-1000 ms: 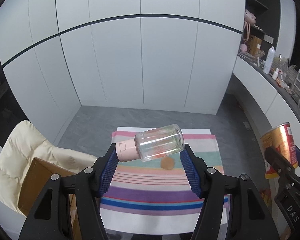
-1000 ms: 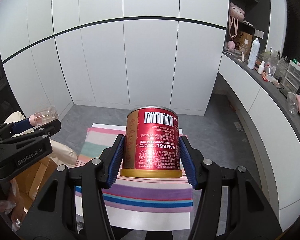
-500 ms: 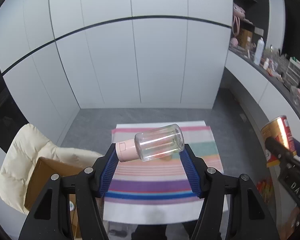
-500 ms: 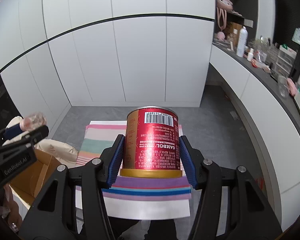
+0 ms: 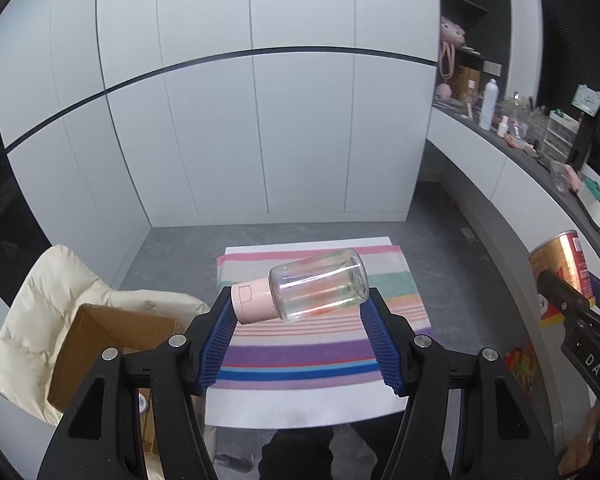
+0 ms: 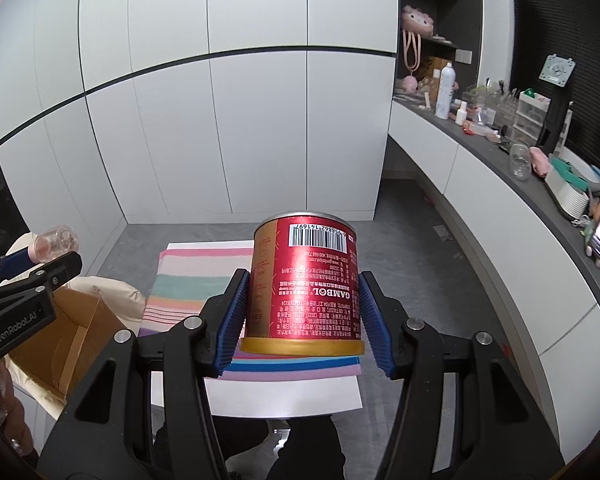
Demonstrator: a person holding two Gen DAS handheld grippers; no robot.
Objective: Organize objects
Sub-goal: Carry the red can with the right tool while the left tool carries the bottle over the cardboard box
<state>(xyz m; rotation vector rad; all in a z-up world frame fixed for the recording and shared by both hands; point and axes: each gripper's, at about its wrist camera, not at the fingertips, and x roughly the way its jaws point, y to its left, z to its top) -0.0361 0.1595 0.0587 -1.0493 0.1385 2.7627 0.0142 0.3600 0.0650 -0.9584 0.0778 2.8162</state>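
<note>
- Left wrist view: the left gripper [image 5: 300, 312] has its blue ribbed jaws partly apart and clamped on a clear bottle [image 5: 318, 285] with a pink cap [image 5: 252, 300].
- The bottle lies crosswise between the jaws, tilted, with the cap against the left pad and the base against the right pad, held in the air above a striped cloth [image 5: 320, 344].
- The cloth lies on a white table [image 5: 300, 408]; a cardboard box [image 5: 100, 344] sits on a cream cushion [image 5: 40, 300] to the left of the table.
- At the right edge the right gripper [image 5: 572, 300] shows with a red can [image 5: 564, 264] in its jaws.
- Right wrist view: the right gripper [image 6: 302, 316] has its jaws set fairly narrow and pressed on both sides of the red can [image 6: 304, 284].
- The can is upside down, its print inverted and its gold rim lowest, held clear above the striped cloth [image 6: 188, 280].
- At the left edge the left gripper [image 6: 28, 268] carries the clear bottle [image 6: 56, 242], above the cardboard box [image 6: 76, 332].
</note>
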